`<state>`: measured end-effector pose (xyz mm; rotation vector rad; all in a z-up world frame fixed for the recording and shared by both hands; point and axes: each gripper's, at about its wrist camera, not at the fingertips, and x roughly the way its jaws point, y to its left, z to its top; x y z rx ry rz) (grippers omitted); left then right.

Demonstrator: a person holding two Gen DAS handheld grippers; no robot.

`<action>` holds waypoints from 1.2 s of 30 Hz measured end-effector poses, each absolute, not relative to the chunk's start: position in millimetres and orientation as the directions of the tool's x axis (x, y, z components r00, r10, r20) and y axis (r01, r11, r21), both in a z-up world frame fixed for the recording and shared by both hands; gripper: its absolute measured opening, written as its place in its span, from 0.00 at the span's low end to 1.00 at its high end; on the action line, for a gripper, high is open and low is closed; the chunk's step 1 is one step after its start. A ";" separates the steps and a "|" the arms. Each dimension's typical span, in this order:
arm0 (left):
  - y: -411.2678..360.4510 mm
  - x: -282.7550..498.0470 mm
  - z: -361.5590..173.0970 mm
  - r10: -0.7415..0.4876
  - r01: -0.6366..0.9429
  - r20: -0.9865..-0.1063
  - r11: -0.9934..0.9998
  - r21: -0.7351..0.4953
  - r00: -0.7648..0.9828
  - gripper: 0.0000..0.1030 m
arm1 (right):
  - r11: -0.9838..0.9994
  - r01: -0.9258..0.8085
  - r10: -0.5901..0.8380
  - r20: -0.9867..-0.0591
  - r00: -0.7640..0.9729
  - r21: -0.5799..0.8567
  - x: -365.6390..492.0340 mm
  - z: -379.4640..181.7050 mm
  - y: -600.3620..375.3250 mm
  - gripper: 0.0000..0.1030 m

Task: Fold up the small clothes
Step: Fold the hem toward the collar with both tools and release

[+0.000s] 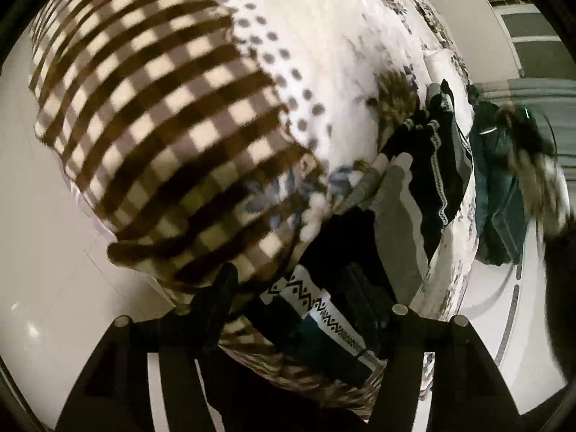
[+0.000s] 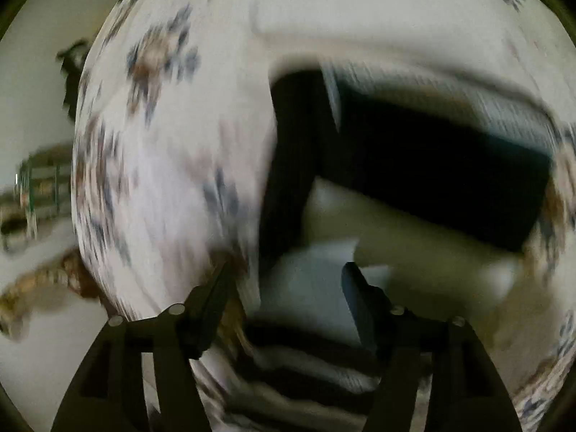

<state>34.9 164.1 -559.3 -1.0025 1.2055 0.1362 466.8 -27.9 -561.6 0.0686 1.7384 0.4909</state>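
In the left wrist view, a pile of small clothes [image 1: 403,194] in black, grey and white with zigzag trim lies on a bed with a white flower-print sheet [image 1: 342,36]. A brown-and-cream checked blanket [image 1: 154,136] lies to its left. My left gripper [image 1: 306,295] is open just above a zigzag-patterned garment [image 1: 309,295] at the bed's near edge. The right wrist view is blurred. My right gripper [image 2: 288,280] is open over dark and pale clothes [image 2: 414,165] on the same sheet [image 2: 172,144]. Both grippers hold nothing.
A dark teal garment [image 1: 500,194] hangs at the right beyond the bed, over white floor [image 1: 36,252]. A window [image 1: 529,28] is at the upper right. In the right wrist view a shelf-like frame [image 2: 43,180] stands far left.
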 end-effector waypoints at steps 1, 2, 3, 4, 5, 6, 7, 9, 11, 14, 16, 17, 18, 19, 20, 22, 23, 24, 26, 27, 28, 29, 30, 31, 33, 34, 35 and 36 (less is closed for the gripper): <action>163.7 39.6 -556.1 -0.394 -0.563 -0.828 0.608 -0.560 0.399 0.57 | 0.907 -0.233 0.293 -0.923 -0.250 0.352 442.3 -565.9 -39.7 0.70; 162.3 45.7 -556.6 -0.388 -0.549 -0.832 0.626 -0.554 0.396 0.57 | 0.906 -0.239 0.282 -0.921 -0.270 0.348 416.0 -570.5 -50.9 0.70; 160.0 51.5 -556.4 -0.381 -0.533 -0.839 0.650 -0.542 0.388 0.57 | 0.906 -0.235 0.273 -0.910 -0.313 0.352 378.2 -581.3 -66.4 0.70; 155.6 59.2 -558.1 -0.383 -0.512 -0.844 0.673 -0.533 0.375 0.57 | 0.905 -0.224 0.272 -0.897 -0.348 0.362 352.3 -591.4 -76.1 0.70; 153.3 65.4 -562.2 -0.386 -0.501 -0.848 0.687 -0.526 0.362 0.57 | 0.907 -0.202 0.273 -0.882 -0.384 0.369 326.5 -602.3 -86.4 0.70; 150.0 71.5 -567.5 -0.388 -0.493 -0.856 0.701 -0.515 0.342 0.57 | 0.913 -0.161 0.277 -0.860 -0.427 0.374 297.0 -616.8 -98.8 0.70; 143.4 79.2 -574.1 -0.392 -0.479 -0.864 0.720 -0.501 0.314 0.57 | 0.916 -0.098 0.303 -0.830 -0.469 0.390 266.9 -632.9 -111.1 0.70; 133.9 85.8 -580.9 -0.381 -0.453 -0.882 0.758 -0.470 0.278 0.55 | 0.916 0.031 0.357 -0.773 -0.525 0.401 213.8 -664.6 -132.1 0.70; 123.2 88.3 -583.8 -0.345 -0.421 -0.902 0.800 -0.427 0.259 0.37 | 0.905 0.121 0.405 -0.739 -0.538 0.408 180.4 -686.2 -141.9 0.70; 112.9 86.1 -579.5 -0.315 -0.391 -0.911 0.829 -0.400 0.265 0.11 | 0.874 0.217 0.483 -0.735 -0.476 0.434 143.2 -697.0 -153.0 0.30; 114.9 81.6 -572.4 -0.310 -0.413 -0.906 0.813 -0.410 0.288 0.11 | 0.858 0.234 0.513 -0.752 -0.414 0.457 130.9 -683.9 -159.8 0.08; 116.9 79.5 -574.1 -0.321 -0.430 -0.902 0.798 -0.422 0.288 0.11 | 0.867 0.201 0.497 -0.774 -0.393 0.455 128.1 -676.0 -161.0 0.08; 119.5 77.7 -577.7 -0.335 -0.450 -0.901 0.783 -0.430 0.277 0.11 | 0.884 0.156 0.465 -0.793 -0.394 0.441 123.8 -671.3 -161.6 0.08; 121.1 78.2 -579.7 -0.345 -0.469 -0.902 0.771 -0.431 0.261 0.12 | 0.885 0.149 0.461 -0.790 -0.404 0.441 122.2 -671.5 -162.3 0.08; 122.3 79.8 -577.4 -0.352 -0.481 -0.901 0.762 -0.432 0.252 0.15 | 0.883 0.149 0.465 -0.783 -0.412 0.446 122.4 -670.9 -162.7 0.08; 123.7 87.4 -561.3 -0.349 -0.497 -0.911 0.764 -0.413 0.220 0.19 | 0.869 0.150 0.488 -0.766 -0.418 0.471 133.0 -663.2 -162.6 0.09; 124.1 92.1 -546.9 -0.334 -0.492 -0.917 0.773 -0.399 0.220 0.22 | 0.861 0.157 0.503 -0.759 -0.414 0.484 143.3 -657.2 -163.7 0.15; 122.9 94.2 -537.2 -0.329 -0.481 -0.915 0.779 -0.403 0.234 0.23 | 0.855 0.157 0.513 -0.760 -0.398 0.494 152.4 -648.5 -170.6 0.22; 126.0 103.3 -505.9 -0.326 -0.443 -0.900 0.788 -0.428 0.289 0.51 | 0.840 0.159 0.541 -0.773 -0.331 0.519 171.9 -626.6 -186.5 0.51; 126.5 109.8 -495.0 -0.319 -0.432 -0.896 0.792 -0.431 0.310 0.60 | 0.830 0.164 0.558 -0.783 -0.275 0.534 184.8 -612.1 -199.3 0.62; 126.3 121.1 -482.4 -0.316 -0.412 -0.882 0.793 -0.448 0.350 0.68 | 0.826 0.165 0.564 -0.789 -0.242 0.540 193.2 -602.9 -207.6 0.62; 125.5 137.0 -474.2 -0.327 -0.392 -0.867 0.792 -0.469 0.377 0.68 | 0.818 0.171 0.576 -0.791 -0.207 0.550 207.6 -593.2 -216.6 0.62; 124.2 149.4 -471.6 -0.339 -0.380 -0.858 0.789 -0.482 0.385 0.68 | 0.809 0.179 0.586 -0.788 -0.190 0.559 219.9 -587.9 -221.6 0.62; 121.8 172.2 -468.7 -0.364 -0.357 -0.843 0.785 -0.507 0.397 0.68 | 0.795 0.197 0.604 -0.780 -0.162 0.574 240.9 -583.9 -231.1 0.62; 117.4 215.4 -467.0 -0.397 -0.306 -0.815 0.784 -0.540 0.421 0.68 | 0.776 0.228 0.618 -0.780 -0.097 0.587 275.6 -576.7 -243.2 0.62; 113.1 247.0 -467.9 -0.416 -0.268 -0.801 0.788 -0.554 0.431 0.68 | 0.774 0.237 0.616 -0.786 -0.063 0.587 293.2 -574.5 -250.4 0.62; 108.8 280.8 -470.3 -0.423 -0.238 -0.793 0.797 -0.556 0.438 0.68 | 0.775 0.245 0.607 -0.794 -0.033 0.583 314.0 -571.7 -256.2 0.62; 105.9 302.4 -473.2 -0.428 -0.218 -0.789 0.801 -0.557 0.441 0.68 | 0.776 0.255 0.592 -0.805 0.019 0.577 341.1 -571.9 -264.7 0.62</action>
